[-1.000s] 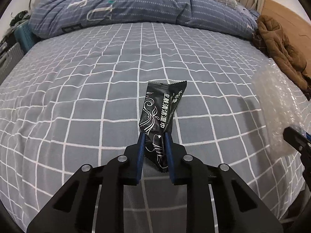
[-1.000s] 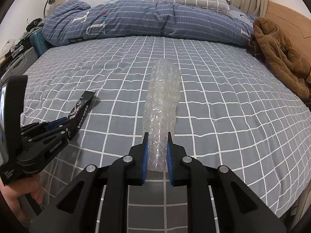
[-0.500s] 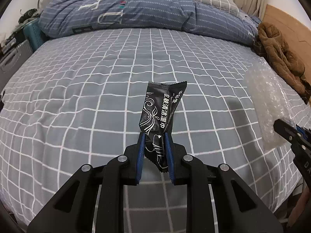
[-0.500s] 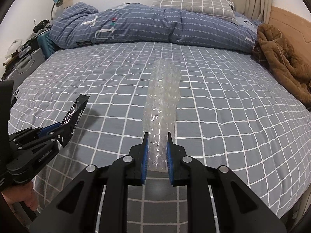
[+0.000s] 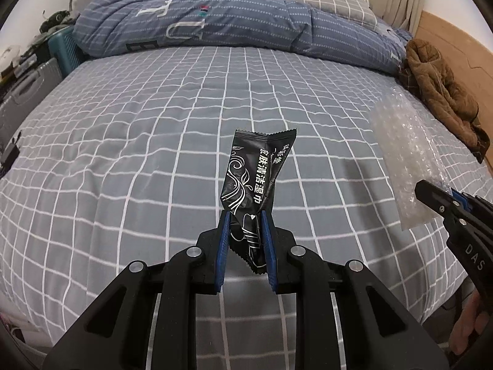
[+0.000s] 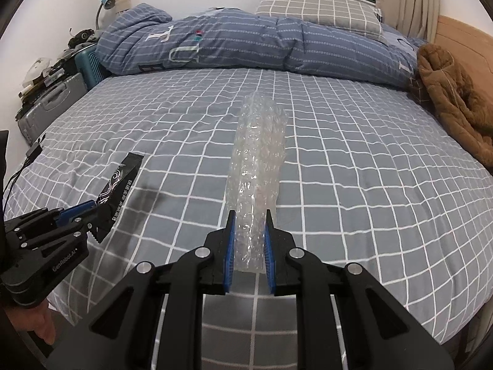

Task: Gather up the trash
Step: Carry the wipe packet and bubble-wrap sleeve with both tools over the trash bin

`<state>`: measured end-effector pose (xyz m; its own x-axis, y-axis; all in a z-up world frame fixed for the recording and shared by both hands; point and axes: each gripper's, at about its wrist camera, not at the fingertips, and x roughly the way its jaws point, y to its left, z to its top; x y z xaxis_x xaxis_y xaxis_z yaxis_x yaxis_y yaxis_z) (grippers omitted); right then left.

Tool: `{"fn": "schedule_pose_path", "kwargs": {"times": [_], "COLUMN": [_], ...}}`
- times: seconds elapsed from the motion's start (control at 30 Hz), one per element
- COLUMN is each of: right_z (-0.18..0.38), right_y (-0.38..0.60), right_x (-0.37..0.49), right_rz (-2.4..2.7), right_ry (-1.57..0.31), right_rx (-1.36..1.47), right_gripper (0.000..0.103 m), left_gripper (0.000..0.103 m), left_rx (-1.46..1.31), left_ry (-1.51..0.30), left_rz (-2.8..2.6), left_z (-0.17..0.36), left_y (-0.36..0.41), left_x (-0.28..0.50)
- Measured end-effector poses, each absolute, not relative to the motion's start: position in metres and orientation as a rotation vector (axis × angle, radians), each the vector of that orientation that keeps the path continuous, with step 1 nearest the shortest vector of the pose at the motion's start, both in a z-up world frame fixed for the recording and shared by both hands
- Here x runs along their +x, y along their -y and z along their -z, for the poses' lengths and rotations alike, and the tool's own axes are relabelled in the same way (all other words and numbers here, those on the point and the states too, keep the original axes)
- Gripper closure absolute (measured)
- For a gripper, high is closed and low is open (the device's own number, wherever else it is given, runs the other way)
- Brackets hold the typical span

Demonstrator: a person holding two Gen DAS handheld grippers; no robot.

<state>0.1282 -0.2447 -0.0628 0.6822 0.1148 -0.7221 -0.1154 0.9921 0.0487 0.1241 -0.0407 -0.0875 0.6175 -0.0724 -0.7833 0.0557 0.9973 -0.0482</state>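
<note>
Both pieces of trash are held up over the bed, ready to be carried off.

The wide bed (image 5: 129,141) with its grey, white-checked sheet fills both views, with a rolled blue striped duvet (image 5: 215,27) at the far end and a brown fleece garment (image 5: 440,89) at the right edge. The right hand-held gripper (image 6: 249,240) is closed on the lower end of a long strip of clear bubble wrap (image 6: 257,166), which stands up above the sheet. The left hand-held gripper (image 5: 246,243) is clamped tight on the bottom of a small black wet-wipe sachet with white lettering (image 5: 255,178), also clear of the bed. No bin is in sight, so the carry likely needs firm grips, the floppy wrap kept from snagging, and the two hands kept apart.
</note>
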Motion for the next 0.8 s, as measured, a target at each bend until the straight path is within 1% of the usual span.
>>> {"fn": "schedule_pose_path", "kwargs": {"times": [0.5, 0.8], "right_z": [0.056, 0.054], "right_y": [0.232, 0.222], "right_x": [0.076, 0.036], "right_rz": [-0.159, -0.169], "right_ry": [-0.797, -0.792], "right_rx": [0.0, 0.01], "right_gripper": [0.088, 0.088], "left_gripper": [0.083, 0.083], "left_rx": [-0.018, -0.034], "left_ry": [-0.885, -0.872], "left_rz": [0.096, 0.096], "left_z": [0.082, 0.078], "left_y": [0.044, 0.032], "left_x": [0.067, 0.03]}}
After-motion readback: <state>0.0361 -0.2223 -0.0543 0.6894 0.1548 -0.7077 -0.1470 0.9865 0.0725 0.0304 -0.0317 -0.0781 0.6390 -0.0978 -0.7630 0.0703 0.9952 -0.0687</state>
